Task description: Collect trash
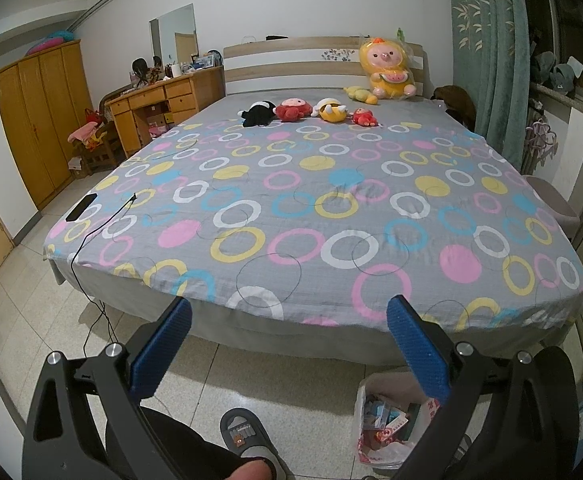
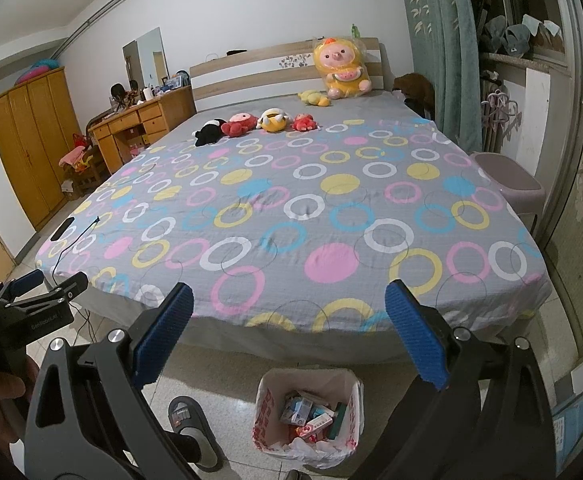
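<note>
Landmark: bed (image 2: pixel 291 216) with a circle-print sheet.
Far left of bed: wardrobe (image 1: pixel 39 120), then a desk (image 1: pixel 159 100) beside the headboard.
Left edge of bed: phone (image 1: pixel 81 207) with a black cable (image 1: pixel 91 236) trailing off to the floor.
Left gripper (image 1: pixel 289 344): at the foot of the bed, blue pads wide apart, nothing between them (also seen at the left margin of the right wrist view).
Floor at foot of bed: slipper (image 2: pixel 189 420) on a foot, then the trash bin (image 2: pixel 267 396), bag-lined, holding small cartons and wrappers (image 2: pixel 311 416).
Right gripper (image 2: pixel 289 340): above the bin, pads spread, empty.
Head of bed: row of small plush toys (image 2: pixel 251 122); big yellow plush (image 2: pixel 339 68) against the headboard.
Right of bed: stool (image 2: pixel 511 180), green curtain (image 2: pixel 439 52).
</note>
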`<state>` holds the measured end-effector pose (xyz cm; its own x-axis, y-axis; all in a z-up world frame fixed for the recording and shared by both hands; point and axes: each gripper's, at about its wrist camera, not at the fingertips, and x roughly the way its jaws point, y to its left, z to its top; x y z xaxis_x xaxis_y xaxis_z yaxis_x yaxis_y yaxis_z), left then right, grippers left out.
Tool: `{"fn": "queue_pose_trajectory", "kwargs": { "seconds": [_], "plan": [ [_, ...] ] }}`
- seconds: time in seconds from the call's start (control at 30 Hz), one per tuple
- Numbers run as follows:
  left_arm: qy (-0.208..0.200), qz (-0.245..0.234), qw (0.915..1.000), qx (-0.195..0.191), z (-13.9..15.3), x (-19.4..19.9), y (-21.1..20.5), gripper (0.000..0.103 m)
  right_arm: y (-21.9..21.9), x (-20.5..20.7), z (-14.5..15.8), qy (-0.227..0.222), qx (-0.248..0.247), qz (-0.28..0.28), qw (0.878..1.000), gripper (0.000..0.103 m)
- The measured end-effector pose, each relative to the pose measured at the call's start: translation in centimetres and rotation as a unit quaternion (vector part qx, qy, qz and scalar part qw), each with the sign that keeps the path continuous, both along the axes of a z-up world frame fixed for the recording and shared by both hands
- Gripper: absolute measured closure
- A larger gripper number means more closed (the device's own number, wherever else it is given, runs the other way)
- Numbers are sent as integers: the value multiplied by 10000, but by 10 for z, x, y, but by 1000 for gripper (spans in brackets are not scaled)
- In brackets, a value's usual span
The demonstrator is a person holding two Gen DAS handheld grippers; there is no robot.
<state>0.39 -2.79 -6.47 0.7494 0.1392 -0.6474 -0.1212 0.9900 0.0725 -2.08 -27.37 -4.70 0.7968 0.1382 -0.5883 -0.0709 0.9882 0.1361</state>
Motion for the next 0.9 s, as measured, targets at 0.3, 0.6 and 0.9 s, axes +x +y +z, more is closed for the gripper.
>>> {"fn": "queue_pose_trajectory", "kwargs": {
  "seconds": [0.3, 0.6, 0.9],
  "plan": [
    [-15, 7, 10000, 20, -1, -1, 1, 7, 1, -1, -2, 1, -6, -3, 10000, 9],
    [-4, 43, 10000, -44, -7, -5, 5, 7, 1, 0, -1, 4, 5, -15, 10000, 9],
    [24, 63, 9997, -219, -11, -5, 10, 7, -1, 0, -1, 10, 14, -2, 10000, 9]
  ]
}}
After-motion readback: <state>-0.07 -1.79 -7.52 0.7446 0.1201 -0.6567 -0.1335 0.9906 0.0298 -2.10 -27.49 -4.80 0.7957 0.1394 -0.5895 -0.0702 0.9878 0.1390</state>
